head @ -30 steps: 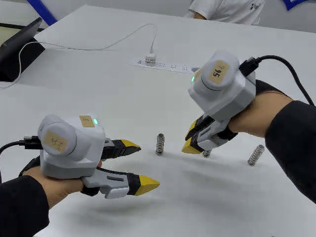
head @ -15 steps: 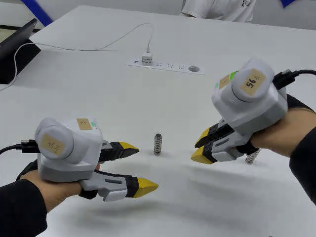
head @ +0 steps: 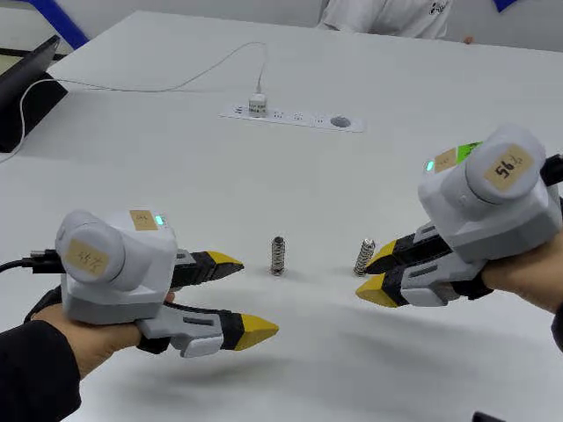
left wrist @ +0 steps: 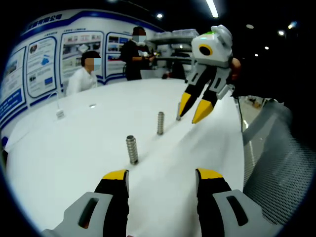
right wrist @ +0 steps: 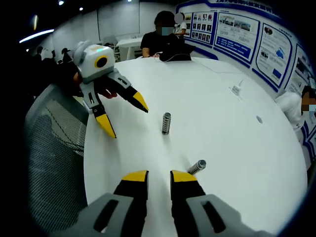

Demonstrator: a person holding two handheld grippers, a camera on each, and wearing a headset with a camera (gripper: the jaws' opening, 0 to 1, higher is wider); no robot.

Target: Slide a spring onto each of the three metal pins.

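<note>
The grey, yellow-tipped right gripper point(head: 376, 272) has drawn away to the right over the past second, uncovering the leaning silver coil spring point(head: 363, 257) it had hidden, while the matching left gripper point(head: 249, 294) has kept its place low at the near left of the white table point(head: 176, 176). The right gripper's jaws are parted by only a narrow gap and hold nothing, their tips hanging just beside the leaning spring, whose top tilts to the right. The left gripper's jaws are spread wide and empty, pointing toward the upright silver coil spring point(head: 278, 255) that stands on the tabletop between the two tools, near the leaning one but apart from it. In the left gripper view a thin third upright piece point(left wrist: 178, 112) stands in line beyond those two, right beside the right gripper's yellow tips, too small to tell whether it carries a coil. Any pin inside the springs cannot be made out. Farther back lies a white power strip point(head: 295, 118) with a white cable point(head: 176, 86) trailing left, and a person in a white shirt point(head: 387, 16) sits at the far edge
</note>
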